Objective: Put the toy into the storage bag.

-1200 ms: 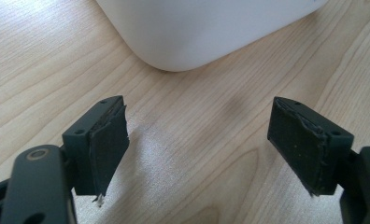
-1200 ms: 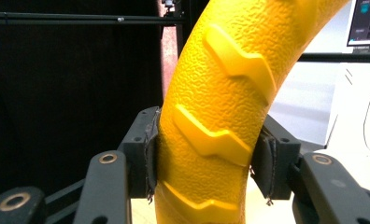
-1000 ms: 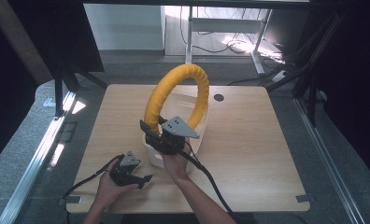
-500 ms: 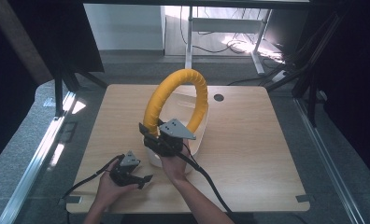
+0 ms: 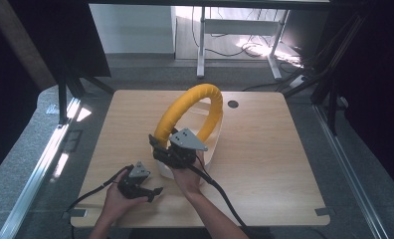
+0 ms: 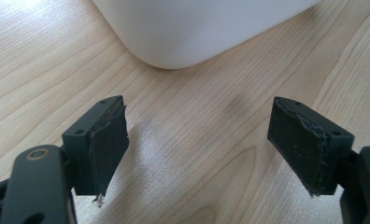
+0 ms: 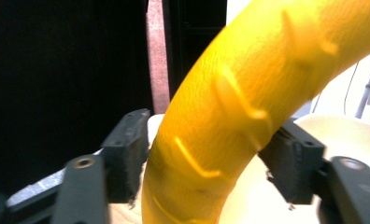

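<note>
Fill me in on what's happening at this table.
A person works at a wooden table with a hand-held gripper in each hand. The right hand-held gripper has its jaws around the yellow padded handle of a white basket, near the handle's lower end; whether the pads are pressing it is hard to tell. The left hand-held gripper is open and empty, low over the table just short of the basket's corner.

Light wood-grain rectangular tabletop (image 5: 264,164) with a round dark cable hole (image 5: 233,104) near its far edge. Grey speckled floor (image 5: 21,164) all round — bright daylight patches (image 5: 264,47) beyond the table. White metal desk frame (image 5: 235,30) stands farther back, cables trailing beneath. Black drapes (image 5: 379,74) flank both sides; a silver floor rail (image 5: 41,169) runs along the left.
</note>
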`<move>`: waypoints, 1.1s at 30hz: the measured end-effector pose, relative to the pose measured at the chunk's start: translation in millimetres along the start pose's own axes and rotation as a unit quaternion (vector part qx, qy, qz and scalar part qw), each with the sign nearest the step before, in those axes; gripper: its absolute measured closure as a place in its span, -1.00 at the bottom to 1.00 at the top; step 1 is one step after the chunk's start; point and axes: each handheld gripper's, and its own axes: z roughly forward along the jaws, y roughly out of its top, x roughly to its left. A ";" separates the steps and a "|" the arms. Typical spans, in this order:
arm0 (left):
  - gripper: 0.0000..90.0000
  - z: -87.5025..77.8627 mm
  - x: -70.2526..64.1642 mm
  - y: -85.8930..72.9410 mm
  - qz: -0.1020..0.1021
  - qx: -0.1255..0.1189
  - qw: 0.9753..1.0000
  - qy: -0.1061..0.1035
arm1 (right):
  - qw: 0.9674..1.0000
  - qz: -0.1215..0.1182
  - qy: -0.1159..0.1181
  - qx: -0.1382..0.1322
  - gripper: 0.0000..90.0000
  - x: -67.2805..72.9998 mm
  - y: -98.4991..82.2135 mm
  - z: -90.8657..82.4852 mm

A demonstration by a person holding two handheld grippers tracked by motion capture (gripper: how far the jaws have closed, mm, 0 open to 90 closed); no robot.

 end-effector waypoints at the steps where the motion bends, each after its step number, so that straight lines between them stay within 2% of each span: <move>1: -0.55 0.2 0.0 0.1 0.000 0.000 1.000 0.000 | 1.000 0.000 0.000 0.000 -0.30 0.0 0.0 0.0; 5: -0.55 0.9 -0.2 -0.1 -0.001 0.002 1.000 -0.001 | 1.000 0.019 -0.005 0.016 -0.49 -3.8 5.5 -3.3; 15: -0.55 -3.7 -0.2 -3.4 -0.007 -0.003 1.000 0.000 | 0.998 0.045 -0.017 0.031 -0.64 -9.9 9.3 -14.1; 18: -0.55 -5.6 0.5 -4.5 -0.010 -0.004 1.000 0.005 | 0.998 0.042 -0.025 0.031 -0.66 -14.5 10.0 -19.3; 21: -0.55 -6.4 0.1 -4.4 -0.012 -0.005 1.000 0.008 | 0.998 0.050 -0.026 0.034 -0.68 -22.3 10.4 -27.5; 28: -0.55 -6.5 -1.2 -5.6 -0.006 -0.003 1.000 0.012 | 0.998 0.035 -0.042 0.032 -0.68 -32.1 7.7 -39.9; 33: -0.55 -7.9 -0.9 -4.8 -0.010 -0.008 1.000 0.012 | 0.998 0.030 -0.047 0.024 -0.67 -38.4 7.1 -57.8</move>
